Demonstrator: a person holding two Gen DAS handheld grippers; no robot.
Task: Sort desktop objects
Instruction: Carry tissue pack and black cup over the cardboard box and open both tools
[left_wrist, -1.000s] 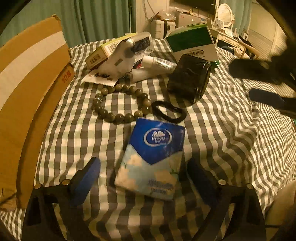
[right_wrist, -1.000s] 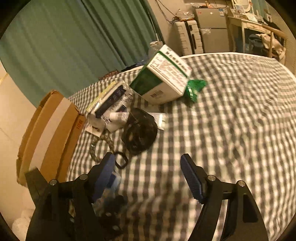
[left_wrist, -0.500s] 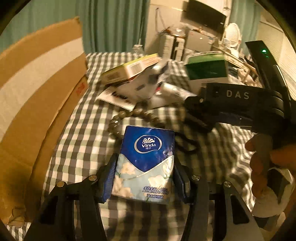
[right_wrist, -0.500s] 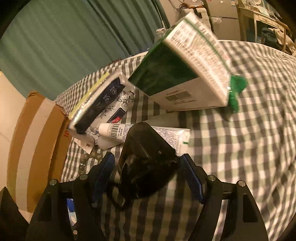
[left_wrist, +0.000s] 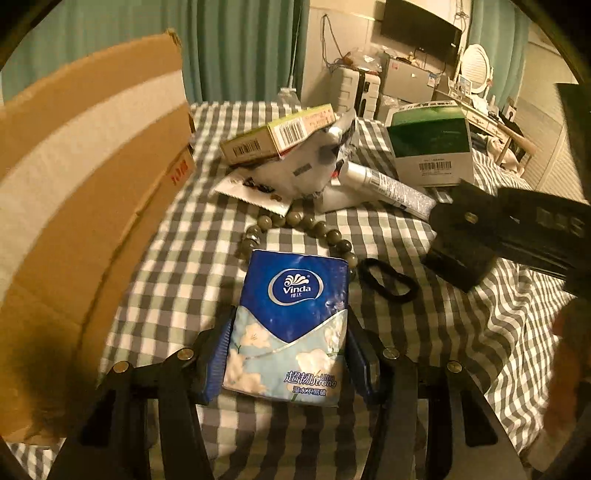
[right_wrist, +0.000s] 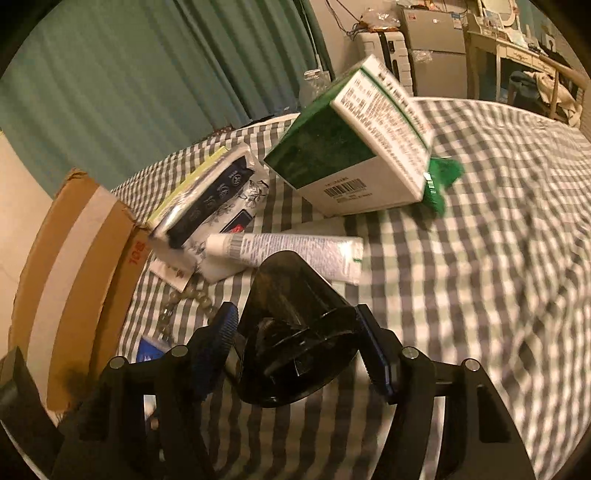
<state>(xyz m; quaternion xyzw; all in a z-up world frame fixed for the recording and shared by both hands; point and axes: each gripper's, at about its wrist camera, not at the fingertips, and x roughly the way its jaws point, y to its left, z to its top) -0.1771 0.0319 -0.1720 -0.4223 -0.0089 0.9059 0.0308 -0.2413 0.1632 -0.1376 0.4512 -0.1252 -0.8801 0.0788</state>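
A blue Vinda tissue pack (left_wrist: 295, 295) stands between the blue pads of my left gripper (left_wrist: 290, 321), which is shut on its lower half, slightly above the checked cloth. In the right wrist view a black plastic container (right_wrist: 295, 295) lies on its side with its open mouth towards the camera. My right gripper (right_wrist: 295, 317) straddles it; its jaws are closing and the pads touch the rim on both sides.
A large cardboard box (left_wrist: 92, 184) stands at the left. Beyond the tissue pack lie a bead bracelet (left_wrist: 295, 221), a black hair tie (left_wrist: 388, 282), a white tube (left_wrist: 388, 188), a green-and-white box (left_wrist: 428, 147), a yellow-green box (left_wrist: 277, 136) and a white pouch (left_wrist: 306, 170).
My left gripper shut on the tissue pack and raised it a little. My right gripper came in over the black container and its jaws narrowed onto it.
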